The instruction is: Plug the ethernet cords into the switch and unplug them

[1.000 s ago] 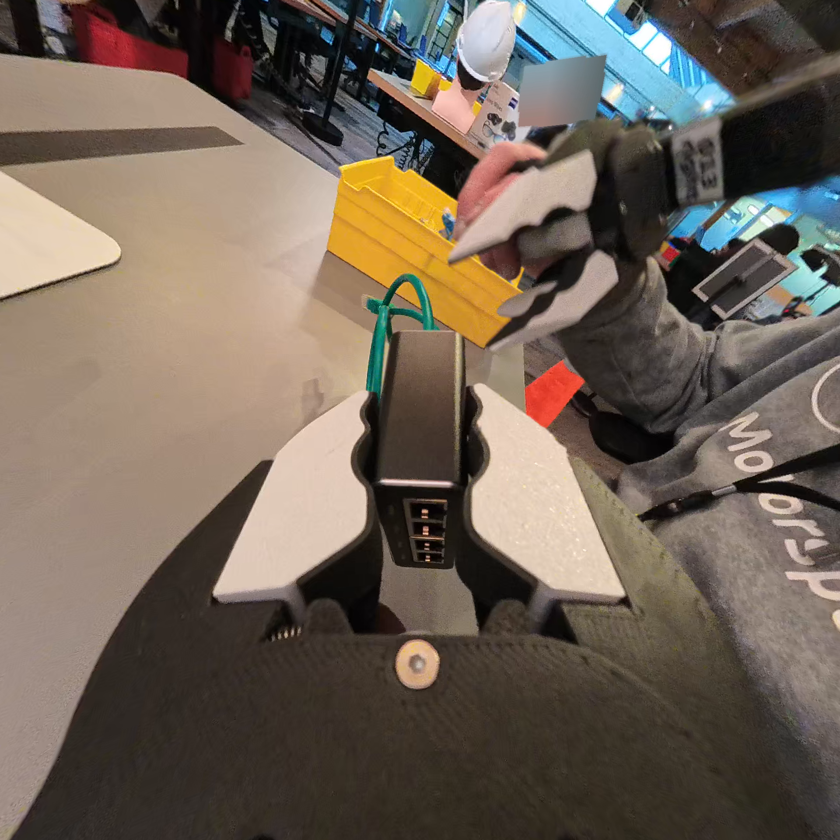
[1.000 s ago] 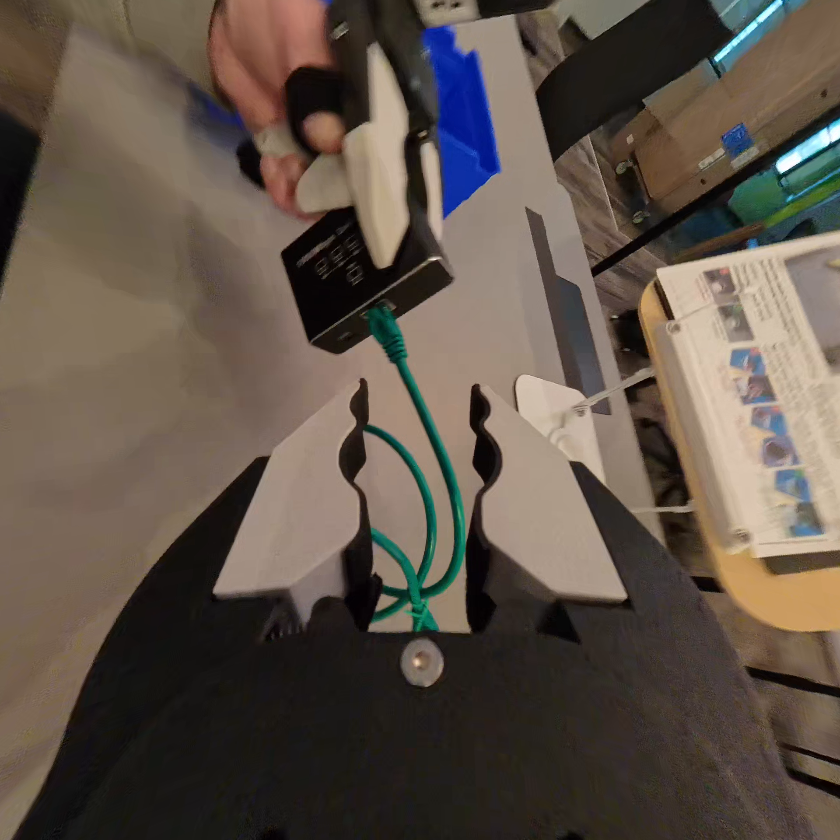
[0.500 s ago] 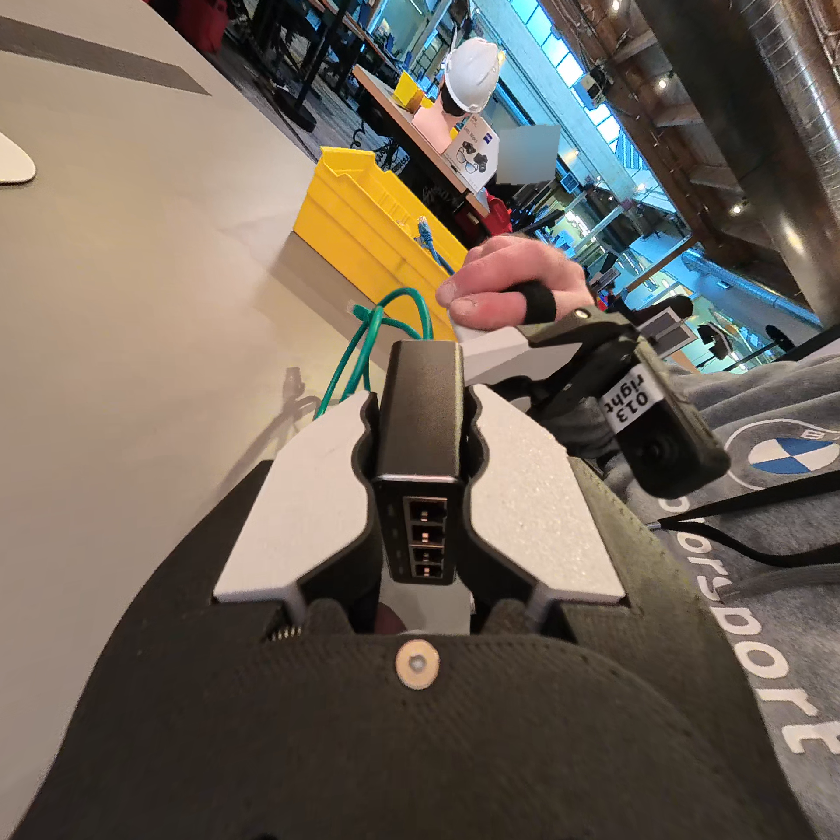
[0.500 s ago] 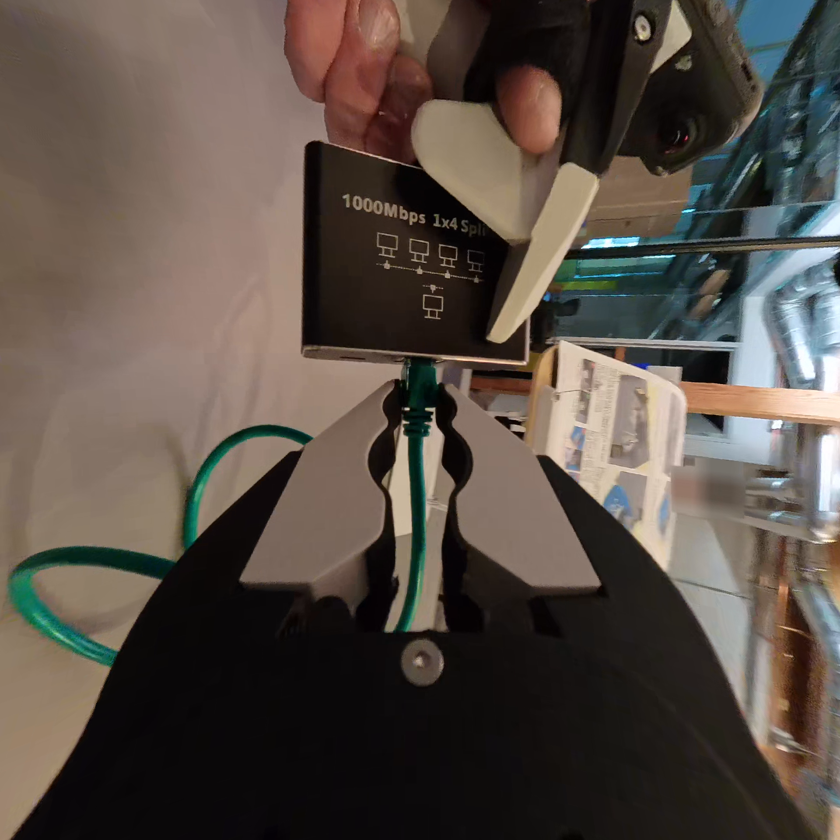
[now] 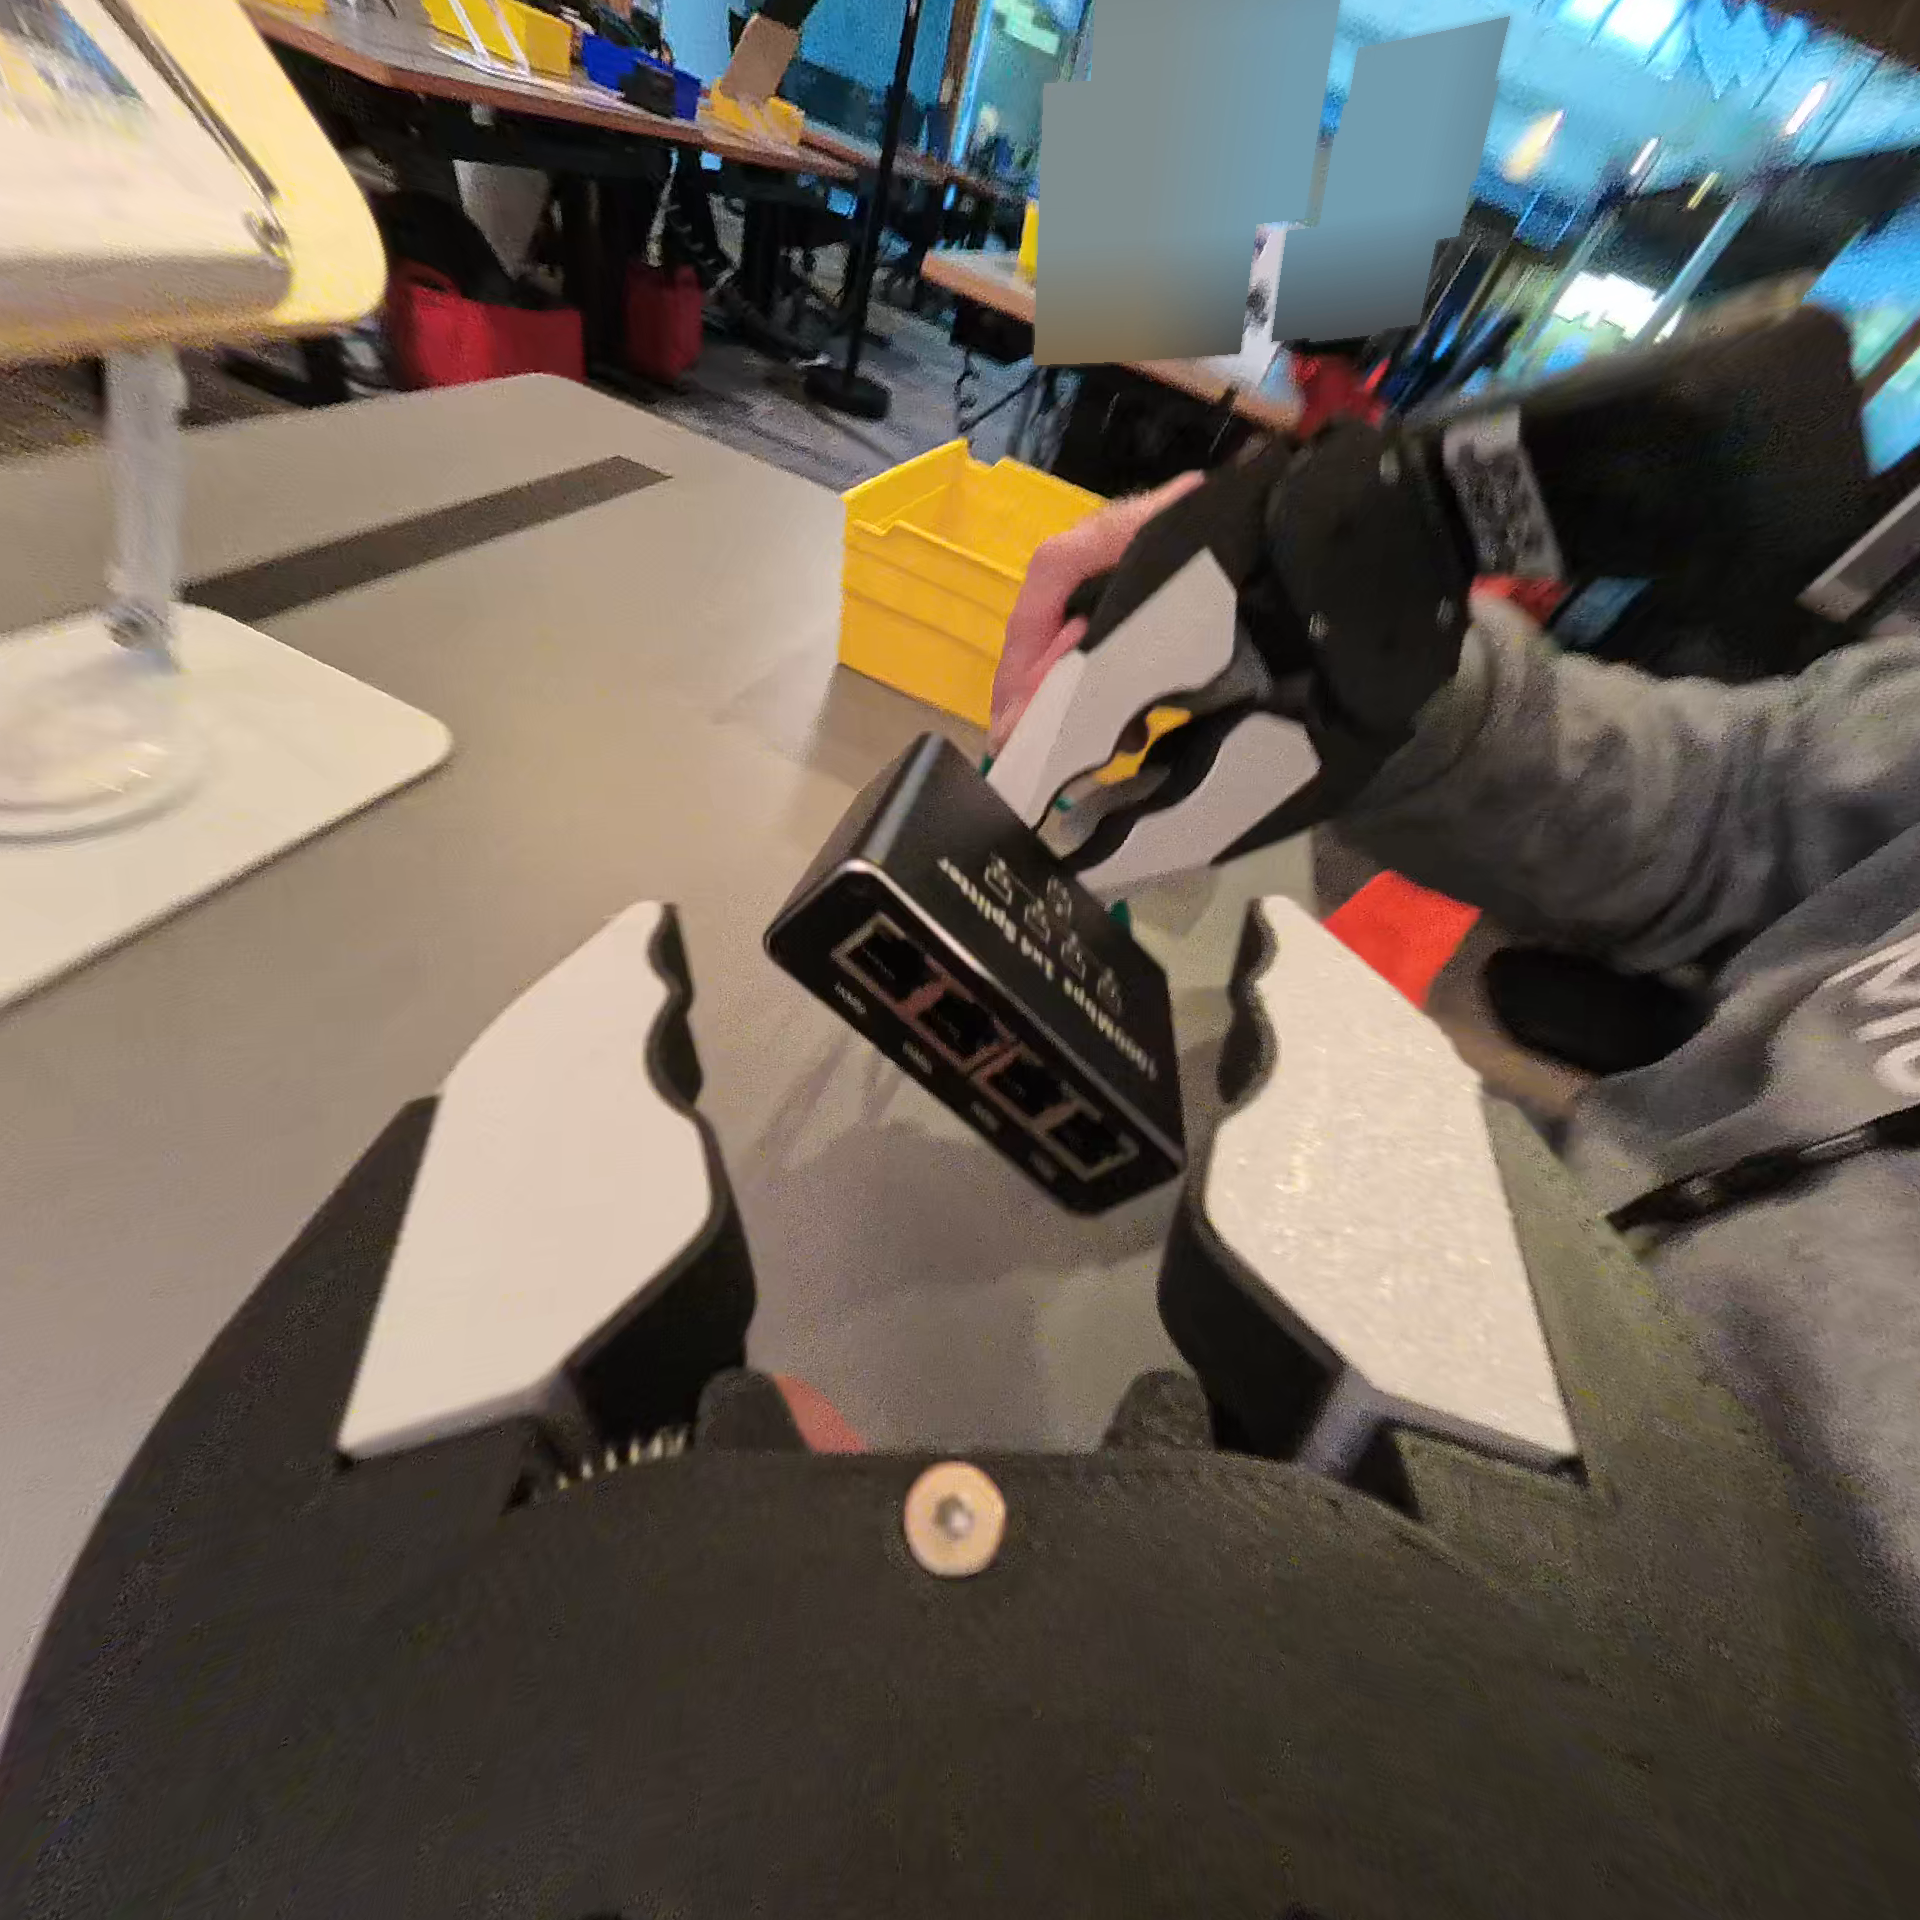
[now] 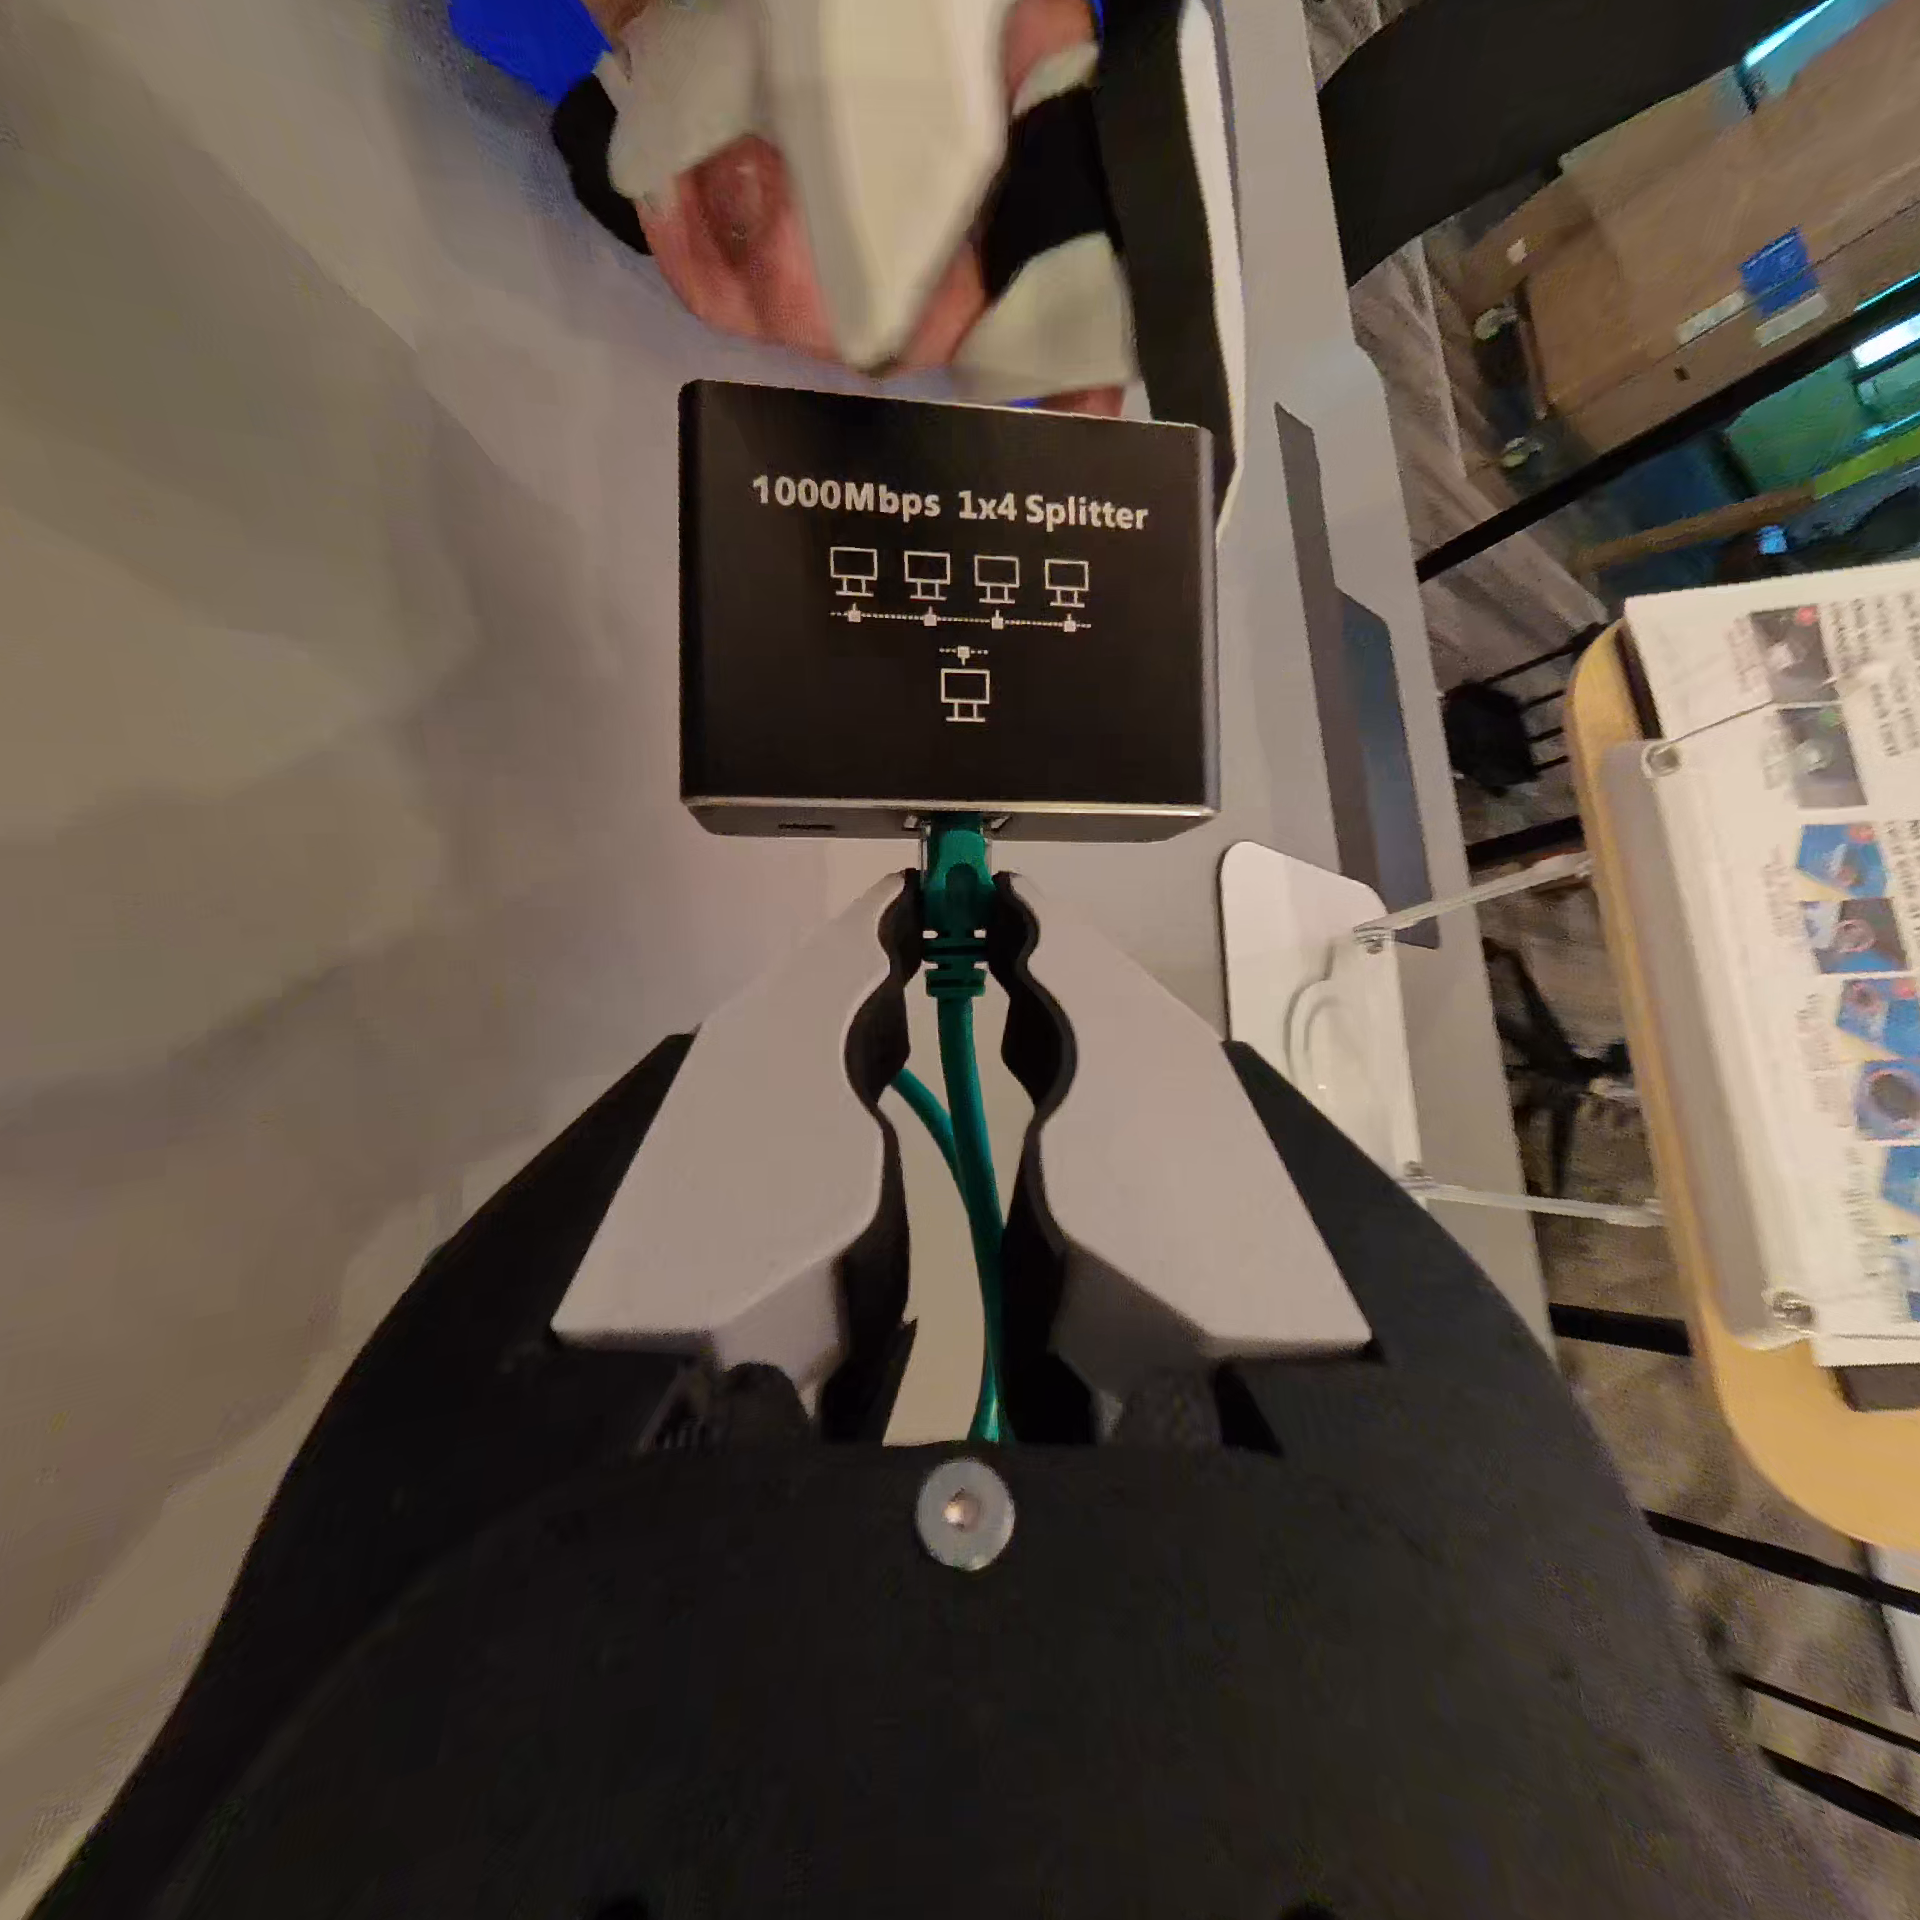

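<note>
The black switch (image 5: 977, 997) hangs tilted above the grey table (image 5: 520, 831), its row of empty ports facing my left gripper (image 5: 956, 914). That gripper is open, with a finger on each side of the switch and not touching it. My right gripper (image 6: 958, 888) is shut on the green ethernet plug (image 6: 956, 925), which sits in the single port on the near side of the switch (image 6: 945, 603). The green cord (image 6: 971, 1143) runs back between its fingers. The right gripper (image 5: 1049, 821) also shows behind the switch in the left wrist view. The left gripper (image 6: 883, 343) is blurred beyond the switch in the right wrist view.
A yellow bin (image 5: 935, 582) stands on the table behind the switch. A white stand base (image 5: 208, 748) is at the left, and shows as a document stand (image 6: 1766, 935) in the right wrist view. A person's grey sleeve (image 5: 1610, 790) is at the right.
My left gripper has opened, let go of the switch and drawn back. My right gripper has shut on the green plug and now carries the switch by it.
</note>
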The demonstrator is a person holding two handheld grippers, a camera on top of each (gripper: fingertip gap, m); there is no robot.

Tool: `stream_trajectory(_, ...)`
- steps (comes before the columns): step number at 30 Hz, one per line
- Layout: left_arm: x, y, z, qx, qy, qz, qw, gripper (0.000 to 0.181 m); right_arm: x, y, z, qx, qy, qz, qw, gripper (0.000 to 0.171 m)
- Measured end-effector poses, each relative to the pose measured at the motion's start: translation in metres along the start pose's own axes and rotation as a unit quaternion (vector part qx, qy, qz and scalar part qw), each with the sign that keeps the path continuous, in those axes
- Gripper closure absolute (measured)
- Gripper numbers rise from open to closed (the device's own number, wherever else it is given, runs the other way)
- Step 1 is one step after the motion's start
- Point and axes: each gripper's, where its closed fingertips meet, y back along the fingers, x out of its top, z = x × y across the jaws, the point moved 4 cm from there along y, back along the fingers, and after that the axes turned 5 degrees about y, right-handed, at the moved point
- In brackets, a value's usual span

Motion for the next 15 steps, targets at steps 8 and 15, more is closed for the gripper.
stream_trajectory(8,0.010,0.002,0.011,0.129,-0.212,-0.070,0.966,0.050,-0.011,0.007,0.010,0.068,-0.075,0.013,0.995,0.162)
stream_trajectory(15,0.002,-0.023,0.030,0.227,-0.411,-0.171,0.866,0.061,-0.011,-0.002,0.005,0.113,-0.127,-0.011,0.985,0.163)
